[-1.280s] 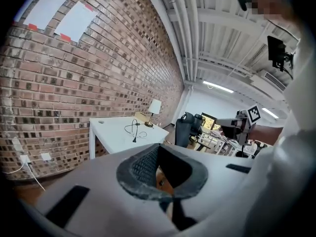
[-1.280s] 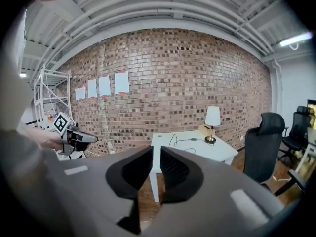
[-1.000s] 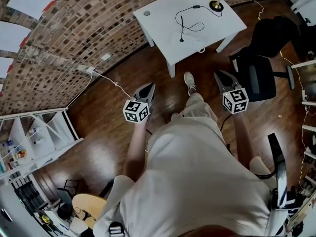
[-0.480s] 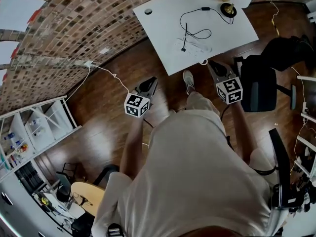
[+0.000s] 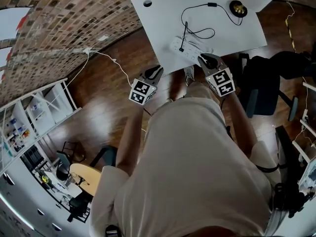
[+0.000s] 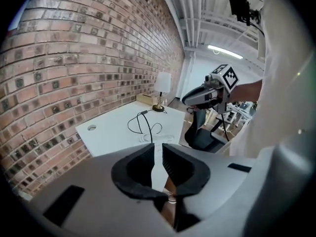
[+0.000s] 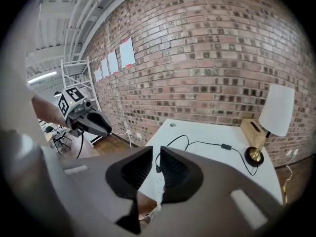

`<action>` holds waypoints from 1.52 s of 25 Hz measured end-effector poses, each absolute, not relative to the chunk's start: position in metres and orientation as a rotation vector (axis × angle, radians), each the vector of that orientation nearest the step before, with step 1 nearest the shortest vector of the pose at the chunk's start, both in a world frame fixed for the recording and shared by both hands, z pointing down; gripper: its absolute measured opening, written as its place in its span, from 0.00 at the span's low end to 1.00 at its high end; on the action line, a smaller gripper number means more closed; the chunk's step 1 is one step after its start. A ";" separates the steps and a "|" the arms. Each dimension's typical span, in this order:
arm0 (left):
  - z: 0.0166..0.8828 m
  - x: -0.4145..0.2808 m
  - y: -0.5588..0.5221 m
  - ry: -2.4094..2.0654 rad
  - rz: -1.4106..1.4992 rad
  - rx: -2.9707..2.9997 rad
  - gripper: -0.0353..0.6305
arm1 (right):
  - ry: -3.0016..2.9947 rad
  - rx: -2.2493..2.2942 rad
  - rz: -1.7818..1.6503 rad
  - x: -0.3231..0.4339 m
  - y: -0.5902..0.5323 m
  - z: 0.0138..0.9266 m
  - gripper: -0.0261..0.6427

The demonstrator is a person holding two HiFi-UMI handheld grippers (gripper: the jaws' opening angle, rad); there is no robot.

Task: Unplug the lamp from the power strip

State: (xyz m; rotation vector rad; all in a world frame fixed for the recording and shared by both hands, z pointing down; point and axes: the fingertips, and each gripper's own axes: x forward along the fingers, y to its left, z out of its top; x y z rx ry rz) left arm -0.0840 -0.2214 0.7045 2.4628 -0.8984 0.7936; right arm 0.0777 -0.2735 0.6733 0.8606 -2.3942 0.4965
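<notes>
Now: oblong white power strip (image 5: pixel 191 45), looping black cord (image 5: pixel 212 5).

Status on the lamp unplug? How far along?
Done: nothing; the plug sits in the power strip. In hand: right gripper hovers by the strip, empty, jaws opening; left gripper empty beside the table. Left: grip plug, pull it out.

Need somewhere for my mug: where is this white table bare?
Bare: the left of the table, between the grommet hole and the cord loop; also between the lamp base and the near right edge. Crowded: around the power strip.
</notes>
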 end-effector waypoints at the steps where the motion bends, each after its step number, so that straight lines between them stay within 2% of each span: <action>1: 0.710 -0.079 -0.226 -0.889 0.832 2.468 0.11 | -2.396 0.829 0.496 0.076 -0.277 0.680 0.10; 8: 0.723 -0.053 -0.244 -0.849 0.851 2.496 0.15 | -2.397 0.623 0.507 0.059 -0.295 0.724 0.10; 19: 0.816 -0.049 -0.266 -0.699 1.185 2.466 0.19 | -2.247 0.434 0.481 0.028 -0.302 0.784 0.12; 27: 0.874 -0.053 -0.301 -0.480 1.314 2.459 0.13 | -2.099 0.384 0.445 0.002 -0.293 0.833 0.14; 31: 0.886 -0.045 -0.309 -0.367 1.311 2.462 0.06 | -2.021 0.397 0.441 -0.003 -0.289 0.856 0.17; 38: 0.907 -0.029 -0.308 -0.013 1.432 2.582 0.06 | -1.941 0.447 0.422 -0.004 -0.284 0.883 0.17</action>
